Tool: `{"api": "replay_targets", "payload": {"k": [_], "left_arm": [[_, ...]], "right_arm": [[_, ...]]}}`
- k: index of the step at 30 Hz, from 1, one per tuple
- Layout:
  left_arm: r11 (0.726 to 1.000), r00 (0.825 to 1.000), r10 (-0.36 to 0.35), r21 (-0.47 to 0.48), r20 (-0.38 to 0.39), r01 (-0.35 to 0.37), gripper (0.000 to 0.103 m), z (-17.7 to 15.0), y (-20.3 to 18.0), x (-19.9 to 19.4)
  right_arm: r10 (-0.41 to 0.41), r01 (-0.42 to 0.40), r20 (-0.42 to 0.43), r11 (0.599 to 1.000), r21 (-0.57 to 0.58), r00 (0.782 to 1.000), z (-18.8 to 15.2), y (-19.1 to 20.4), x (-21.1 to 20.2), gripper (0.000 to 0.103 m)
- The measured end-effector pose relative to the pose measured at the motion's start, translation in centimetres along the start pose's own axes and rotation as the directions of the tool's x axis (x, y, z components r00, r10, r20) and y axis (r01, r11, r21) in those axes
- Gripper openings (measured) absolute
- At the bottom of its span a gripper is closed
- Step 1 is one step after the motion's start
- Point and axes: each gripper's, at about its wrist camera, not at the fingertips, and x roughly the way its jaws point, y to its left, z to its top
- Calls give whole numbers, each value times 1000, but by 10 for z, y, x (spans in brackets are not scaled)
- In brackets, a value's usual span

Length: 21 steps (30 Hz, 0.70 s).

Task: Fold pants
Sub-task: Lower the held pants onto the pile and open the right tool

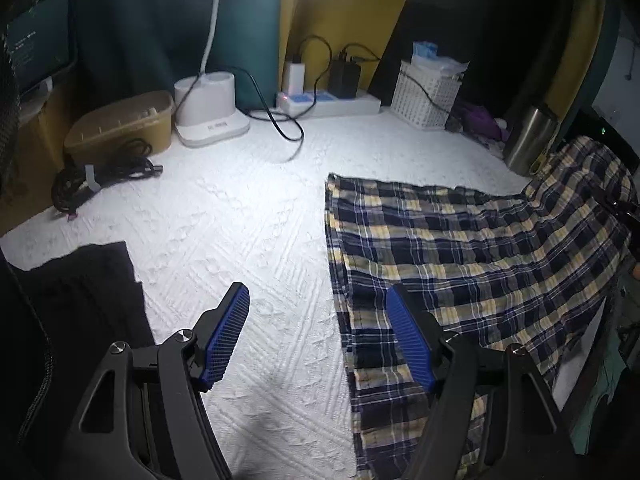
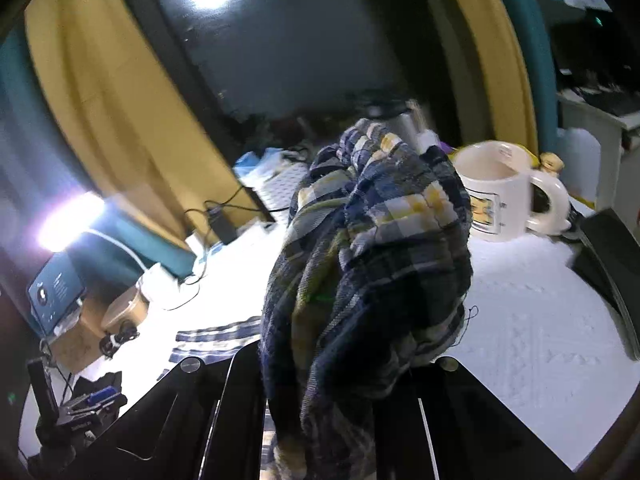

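Note:
The plaid pants (image 1: 460, 256), navy, white and yellow, lie spread on the white textured cloth (image 1: 240, 220) at the right of the left wrist view, their far right end lifted. My left gripper (image 1: 318, 316) is open, its blue fingers (image 1: 228, 336) just above the pants' left edge, one finger over the white cloth and one over the plaid. In the right wrist view a bunched fold of the pants (image 2: 368, 264) fills the middle and hides my right gripper's fingertips (image 2: 360, 356); it is shut on this fabric and holds it raised above the table.
At the back stand a white lamp base (image 1: 212, 104), a power strip with chargers (image 1: 328, 100), a white basket (image 1: 428, 92), a steel flask (image 1: 528, 136) and a tan box (image 1: 120, 128). A dark garment (image 1: 80, 292) lies left. A white mug (image 2: 504, 192) stands right.

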Motion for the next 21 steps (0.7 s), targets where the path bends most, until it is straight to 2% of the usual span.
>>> {"api": "replay_targets", "payload": {"k": [7, 14, 21], "left_arm": [[1000, 999, -23, -12, 29, 23, 71, -6, 19, -10], [997, 998, -64, -31, 27, 65, 71, -16, 37, -15], [995, 996, -85, -42, 28, 86, 71, -23, 54, -20]], "right_arm": [[-3, -1, -34, 993, -121, 999, -9, 58, 10, 10], [-26, -2, -122, 973, -229, 992, -37, 113, 43, 10], [-63, -39, -282, 939, -341, 957, -87, 165, 92, 10]]}}
